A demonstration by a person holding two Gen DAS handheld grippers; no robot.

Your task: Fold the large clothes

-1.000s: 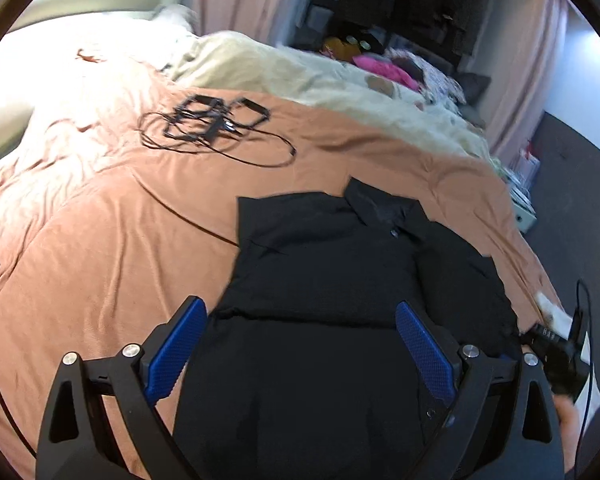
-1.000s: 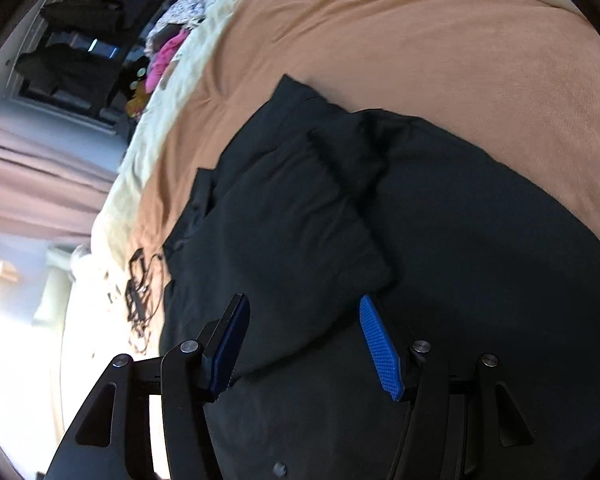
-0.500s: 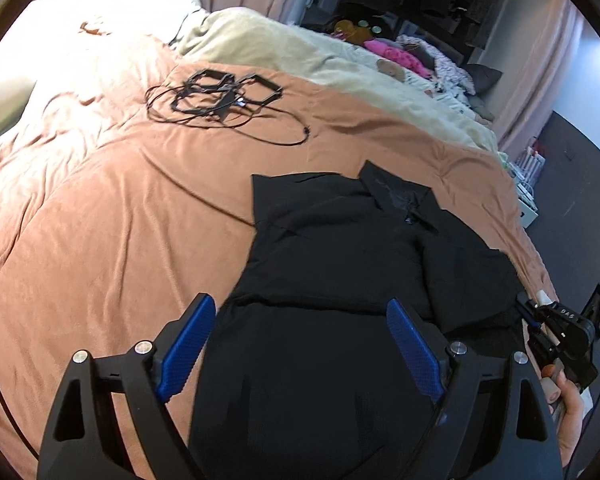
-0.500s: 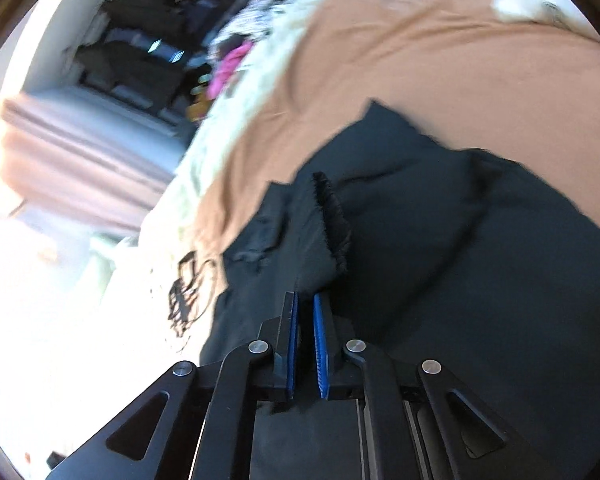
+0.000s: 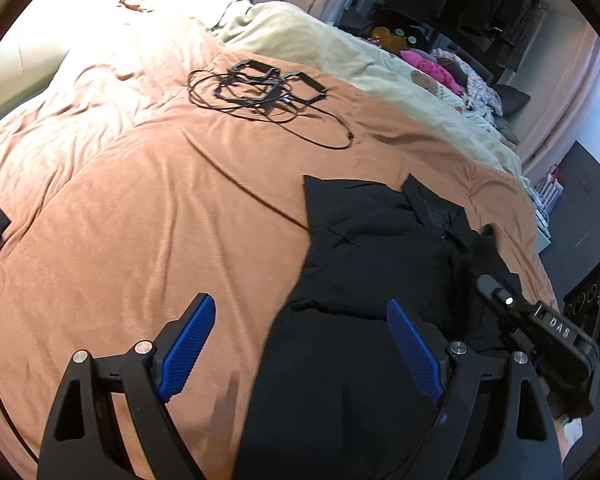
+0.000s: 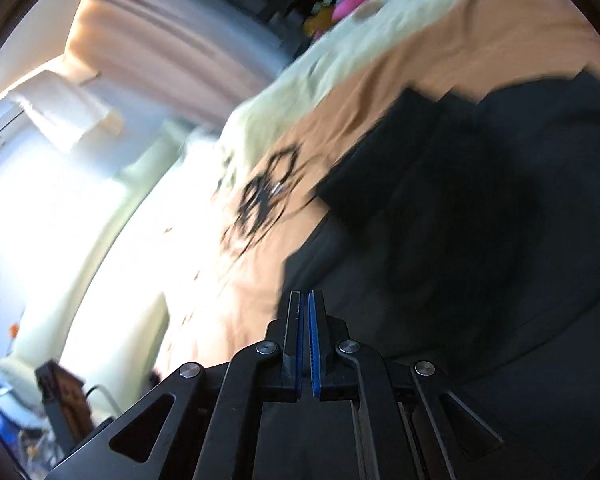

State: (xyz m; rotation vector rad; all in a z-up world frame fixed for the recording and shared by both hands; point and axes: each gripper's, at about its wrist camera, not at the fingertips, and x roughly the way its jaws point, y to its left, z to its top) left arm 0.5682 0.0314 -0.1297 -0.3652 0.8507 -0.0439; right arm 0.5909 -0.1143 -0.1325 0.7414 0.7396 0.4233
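Note:
A black collared shirt (image 5: 380, 248) lies on the orange bedspread (image 5: 148, 216), its near sleeve folded across the chest. My left gripper (image 5: 300, 344) is open and empty, hovering over the shirt's left edge. My right gripper (image 6: 305, 340) has its jaws together, and black cloth lies around them; the blurred right wrist view does not show whether cloth sits between the pads. The shirt (image 6: 480, 220) fills the right of that view. The right gripper also shows in the left wrist view (image 5: 496, 292) at the shirt's right sleeve.
A tangle of black cables and frames (image 5: 268, 88) lies on the bedspread beyond the shirt. A cream duvet (image 5: 340, 52) and a pile of clothes (image 5: 440, 68) lie at the far side. The bed's right edge drops to a dark floor (image 5: 580, 216).
The right gripper closed at the shirt's right sleeve and swung up and across; its view is now blurred. The left gripper drifted left, staying open.

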